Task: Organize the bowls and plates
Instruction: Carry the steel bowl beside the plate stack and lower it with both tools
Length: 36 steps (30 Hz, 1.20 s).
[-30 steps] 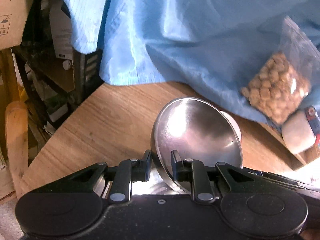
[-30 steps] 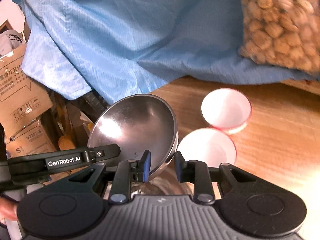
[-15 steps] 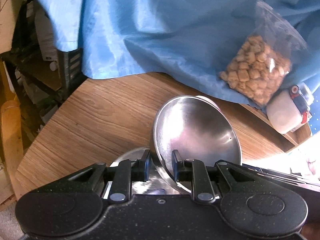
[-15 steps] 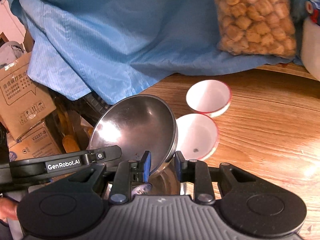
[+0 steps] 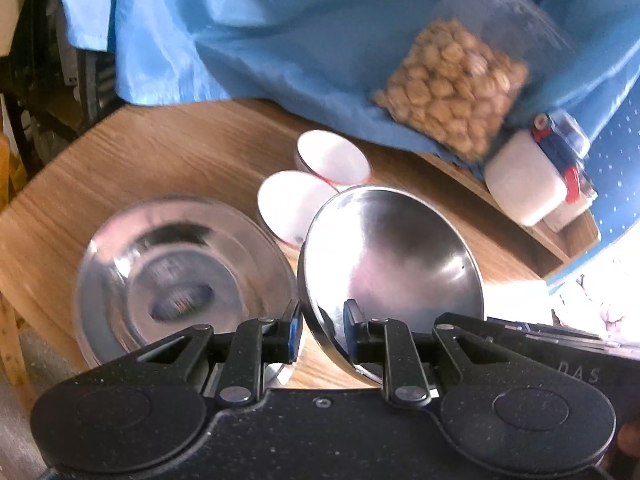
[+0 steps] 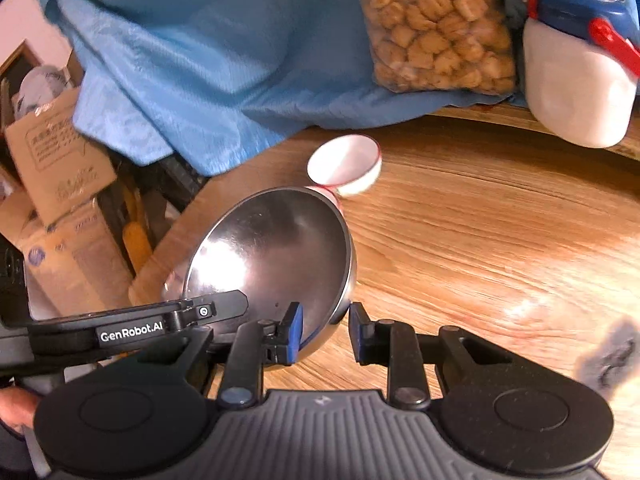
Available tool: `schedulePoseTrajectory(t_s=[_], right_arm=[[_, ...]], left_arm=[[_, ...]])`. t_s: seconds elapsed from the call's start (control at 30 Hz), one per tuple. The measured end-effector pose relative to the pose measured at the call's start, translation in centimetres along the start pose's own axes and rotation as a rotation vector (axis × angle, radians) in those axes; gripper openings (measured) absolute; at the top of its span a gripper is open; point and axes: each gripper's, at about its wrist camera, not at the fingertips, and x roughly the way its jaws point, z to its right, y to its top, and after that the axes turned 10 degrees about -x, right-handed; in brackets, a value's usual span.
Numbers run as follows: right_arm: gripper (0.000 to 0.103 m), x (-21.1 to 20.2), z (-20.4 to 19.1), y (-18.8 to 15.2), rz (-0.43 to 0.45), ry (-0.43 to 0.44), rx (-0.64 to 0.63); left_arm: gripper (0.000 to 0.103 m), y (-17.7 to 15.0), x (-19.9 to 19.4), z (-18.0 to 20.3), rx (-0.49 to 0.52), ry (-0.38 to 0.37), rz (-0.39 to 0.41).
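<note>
- My left tool pinches the near rim of a steel bowl, one finger inside the wall and one outside; the bowl hangs tilted above the surface, its mouth turned toward the camera.
- My right tool stands spread around the same bowl's rim at the opposite side; the inner pad looks close to the wall, the outer one shows a gap, so I judge it is not gripping.
- The bowl reads as thin, stiff, light polished metal. I expect it to be slippery under the pads and prone to pivoting from a single rim pinch; the rim is the only sensible place to hold.
- A wide steel plate lies on the near left of the surface, a likely spot for stacking.
- Two white bowls with red rims sit touching, farther off; probably ceramic, so chippable.
- The wood-grain surface is crowded at the far edge by a blue cloth, a bag of snacks and a white container. Cardboard boxes stand beyond the left edge.
</note>
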Motion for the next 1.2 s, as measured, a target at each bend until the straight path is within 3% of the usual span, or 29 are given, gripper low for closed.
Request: schedulePoseTrajectory(t_s=[0.47, 1.03, 1.2], right_arm=[[0.028, -1.2, 5.1, -3.4, -0.14, 0.084, -0.13], [0.028, 0.4, 7.4, -3.3, -0.174, 0.089, -0.188], [0.033, 0.6, 7.5, -3.3, -0.169, 0.095, -0.175]], left_arm=[[0.023, -7.0, 1.2, 4.1, -0.125, 0.095, -0.003], [0.024, -8.3, 3.8, 5.7, -0.151, 0.155, 0.023], [0.029, -8.2, 3.9, 5.8, -0.132, 0.17, 0.019]])
